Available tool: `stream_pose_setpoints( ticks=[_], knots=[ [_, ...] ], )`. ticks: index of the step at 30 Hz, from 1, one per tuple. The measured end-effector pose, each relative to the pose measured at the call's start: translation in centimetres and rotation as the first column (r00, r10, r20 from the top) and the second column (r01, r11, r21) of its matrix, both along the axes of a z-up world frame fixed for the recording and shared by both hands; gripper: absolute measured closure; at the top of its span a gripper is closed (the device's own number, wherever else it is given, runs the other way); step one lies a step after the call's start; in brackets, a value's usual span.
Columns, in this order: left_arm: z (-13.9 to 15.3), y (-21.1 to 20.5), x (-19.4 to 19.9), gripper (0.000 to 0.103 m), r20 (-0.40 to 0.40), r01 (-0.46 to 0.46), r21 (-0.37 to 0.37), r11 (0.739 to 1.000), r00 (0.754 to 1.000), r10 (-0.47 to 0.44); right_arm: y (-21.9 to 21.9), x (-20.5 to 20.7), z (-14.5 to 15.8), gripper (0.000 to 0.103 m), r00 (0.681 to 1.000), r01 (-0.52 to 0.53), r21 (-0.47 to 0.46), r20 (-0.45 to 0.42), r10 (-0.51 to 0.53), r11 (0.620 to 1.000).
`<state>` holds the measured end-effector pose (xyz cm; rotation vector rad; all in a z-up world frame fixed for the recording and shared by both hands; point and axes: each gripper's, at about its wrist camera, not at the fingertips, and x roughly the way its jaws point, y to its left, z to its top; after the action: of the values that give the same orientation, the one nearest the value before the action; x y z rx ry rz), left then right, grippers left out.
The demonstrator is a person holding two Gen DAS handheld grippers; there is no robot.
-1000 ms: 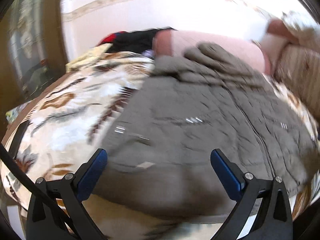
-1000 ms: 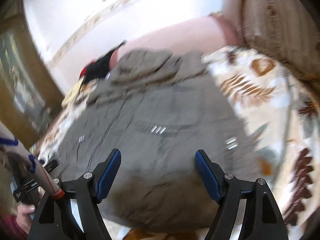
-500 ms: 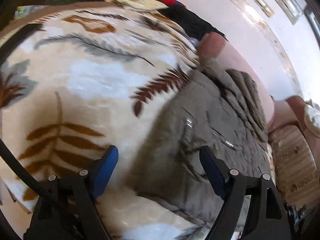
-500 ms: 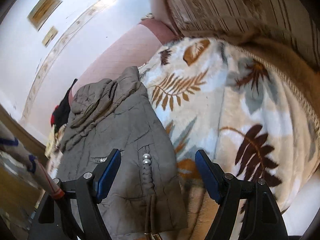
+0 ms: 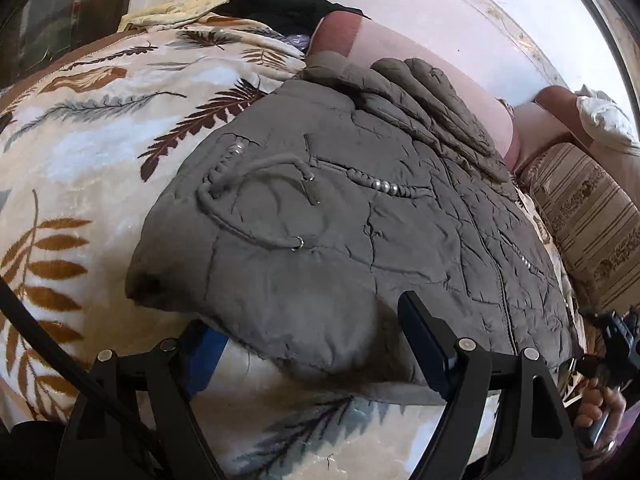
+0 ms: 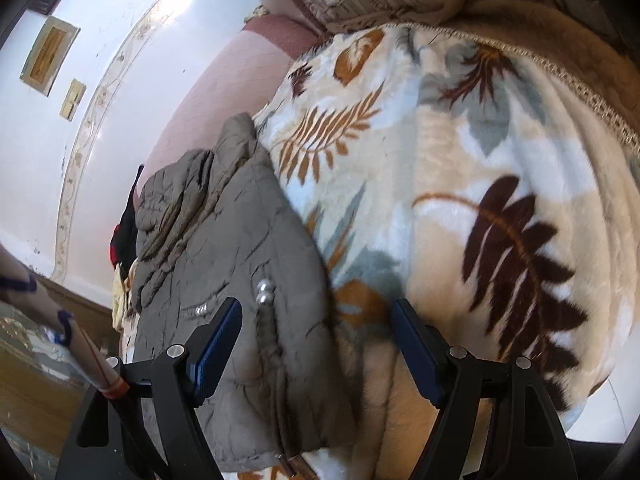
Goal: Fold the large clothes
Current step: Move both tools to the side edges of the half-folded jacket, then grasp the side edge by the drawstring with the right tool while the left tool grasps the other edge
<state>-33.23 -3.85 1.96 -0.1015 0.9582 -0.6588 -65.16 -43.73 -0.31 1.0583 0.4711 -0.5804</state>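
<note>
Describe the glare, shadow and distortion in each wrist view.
Left wrist: fisheye bulges the jacket; wall blown out by glare; dark shadow under the jacket's near hem, by the open left gripper. Right wrist: blanket curves strongly, slightly soft; wall overexposed.

open blanket [image 6: 460, 208] right of jacket [image 6: 240, 248]

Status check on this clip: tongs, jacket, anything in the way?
Left tongs open, straddling the grey jacket hem. Right tongs open at its side edge. Jacket flat on the leaf-print blanket, unfolded. Drawcord loose on top.
</note>
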Motion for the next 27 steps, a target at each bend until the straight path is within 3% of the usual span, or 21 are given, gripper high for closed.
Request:
stream_pose_setpoints(
  ticks=[4,9,12,15,18,20,22,24,27],
  knots=[
    [-0.1,0.2,0.4,0.021,-0.003,-0.015,-0.013,1.000,1.000,0.015,1.2,-0.2,0.2,0.022,1.000,-0.014,-0.026,-0.010,0.014,1.000],
    [0.3,0.3,0.7,0.021,0.025,-0.034,-0.021,0.999,0.999,0.034,1.1,0.1,-0.6,0.021,0.999,-0.033,0.010,0.006,0.033,0.999],
    [0.1,0.3,0.9,0.022,0.012,-0.041,-0.020,0.999,0.999,0.041,3.0,1.3,0.0,0.022,0.993,-0.119,-0.020,0.026,0.119,0.993],
    [0.0,0.2,0.8,0.022,0.019,-0.037,-0.006,0.999,0.999,0.037,6.4,3.5,-0.9,0.022,0.965,-0.263,-0.002,0.014,0.263,0.965],
    [0.0,-0.2,0.5,0.022,0.035,-0.026,0.009,1.000,0.999,0.025,8.8,4.4,-0.3,0.023,0.956,-0.294,-0.081,-0.029,0.293,0.952],
    [0.1,-0.4,0.2,0.022,0.056,-0.021,0.024,0.999,0.998,0.020,8.4,4.0,0.5,0.027,0.963,-0.263,-0.109,0.022,0.267,0.959],
    [0.3,-0.7,-0.2,0.021,0.076,-0.014,0.038,0.999,0.997,0.011,7.5,3.4,0.4,0.039,0.976,-0.211,-0.100,0.039,0.216,0.972],
    [0.4,-1.2,-0.7,0.027,0.119,-0.014,0.078,0.997,0.993,0.005,6.7,3.4,-1.0,0.058,0.983,-0.184,-0.045,0.013,0.184,0.982],
    [0.3,-2.1,-1.2,0.037,0.172,-0.025,0.157,0.987,0.985,-0.003,6.6,3.8,-1.7,0.068,0.983,-0.184,-0.029,0.001,0.184,0.982]
  ],
)
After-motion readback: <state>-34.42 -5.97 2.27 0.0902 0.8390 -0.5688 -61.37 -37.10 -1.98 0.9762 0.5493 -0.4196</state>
